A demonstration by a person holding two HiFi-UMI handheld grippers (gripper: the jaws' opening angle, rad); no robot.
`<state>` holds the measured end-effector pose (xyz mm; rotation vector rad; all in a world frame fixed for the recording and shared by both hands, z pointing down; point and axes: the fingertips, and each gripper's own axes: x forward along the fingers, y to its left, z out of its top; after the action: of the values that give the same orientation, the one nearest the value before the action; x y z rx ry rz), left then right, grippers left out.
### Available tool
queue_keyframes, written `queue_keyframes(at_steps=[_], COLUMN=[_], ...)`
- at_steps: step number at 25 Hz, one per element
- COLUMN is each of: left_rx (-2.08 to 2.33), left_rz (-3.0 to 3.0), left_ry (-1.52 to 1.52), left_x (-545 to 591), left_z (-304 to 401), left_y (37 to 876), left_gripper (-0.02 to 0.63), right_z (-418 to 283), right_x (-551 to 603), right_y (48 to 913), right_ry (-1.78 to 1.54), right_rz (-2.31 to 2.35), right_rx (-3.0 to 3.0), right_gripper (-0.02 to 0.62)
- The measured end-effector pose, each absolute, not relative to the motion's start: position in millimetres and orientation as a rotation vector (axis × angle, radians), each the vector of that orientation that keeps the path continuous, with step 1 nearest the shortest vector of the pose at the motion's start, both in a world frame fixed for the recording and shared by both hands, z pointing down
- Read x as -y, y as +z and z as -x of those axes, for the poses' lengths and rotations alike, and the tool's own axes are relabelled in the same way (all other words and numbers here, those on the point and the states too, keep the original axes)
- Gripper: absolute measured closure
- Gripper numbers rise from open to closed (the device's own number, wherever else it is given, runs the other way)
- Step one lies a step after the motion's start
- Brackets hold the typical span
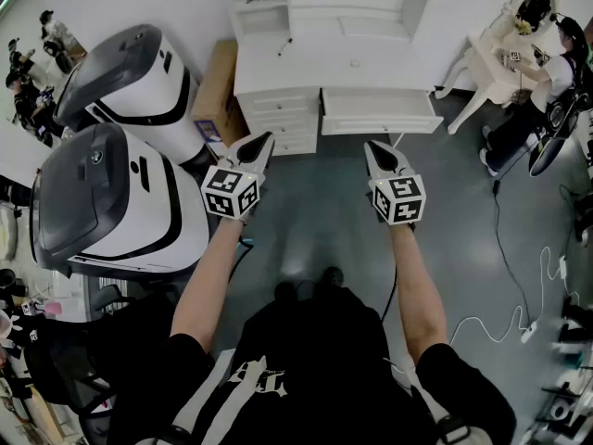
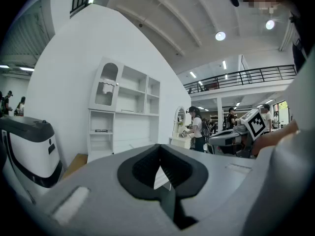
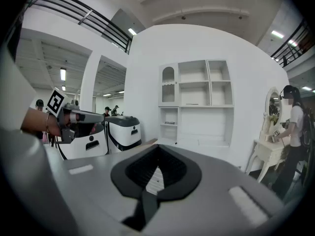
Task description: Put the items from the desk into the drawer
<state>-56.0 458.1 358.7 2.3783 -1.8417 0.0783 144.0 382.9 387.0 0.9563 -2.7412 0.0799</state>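
Note:
A white desk [image 1: 306, 68] with a shelf hutch stands ahead of me, across a stretch of grey floor. One drawer [image 1: 380, 114] under its top is pulled out. A small dark item [image 1: 287, 43] lies on the desktop, and another dark item [image 2: 102, 131] rests on a low shelf. My left gripper [image 1: 266, 137] and right gripper [image 1: 372, 146] are held side by side in the air, well short of the desk, pointing at it. The left gripper [image 2: 158, 145] has its jaws closed together with nothing in them. So does the right gripper [image 3: 157, 146].
Two large white-and-grey machines [image 1: 120, 202] [image 1: 139, 72] stand at my left, with a cardboard box [image 1: 218, 91] beside the desk. At the right a person [image 1: 547, 91] stands by a white dressing table [image 1: 500, 63]. Cables [image 1: 519, 313] trail over the floor at right.

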Motion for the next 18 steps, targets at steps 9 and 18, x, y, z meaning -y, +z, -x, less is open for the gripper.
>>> queue_keyframes(at_steps=[9,18], left_rx=[1.841,1.878], left_rz=[-2.367,-2.347], left_ry=[0.078,0.091], left_x=[-437,-414], left_z=[37,8], left_y=[360,362], left_gripper=[0.606,0.606], right_z=[-160,-188], right_x=[-363,-335], right_y=[390,395], right_ry=[0.089,0.103], right_rz=[-0.913,-0.888], right_rx=[2.761,2.777], right_gripper=[0.592,0.592])
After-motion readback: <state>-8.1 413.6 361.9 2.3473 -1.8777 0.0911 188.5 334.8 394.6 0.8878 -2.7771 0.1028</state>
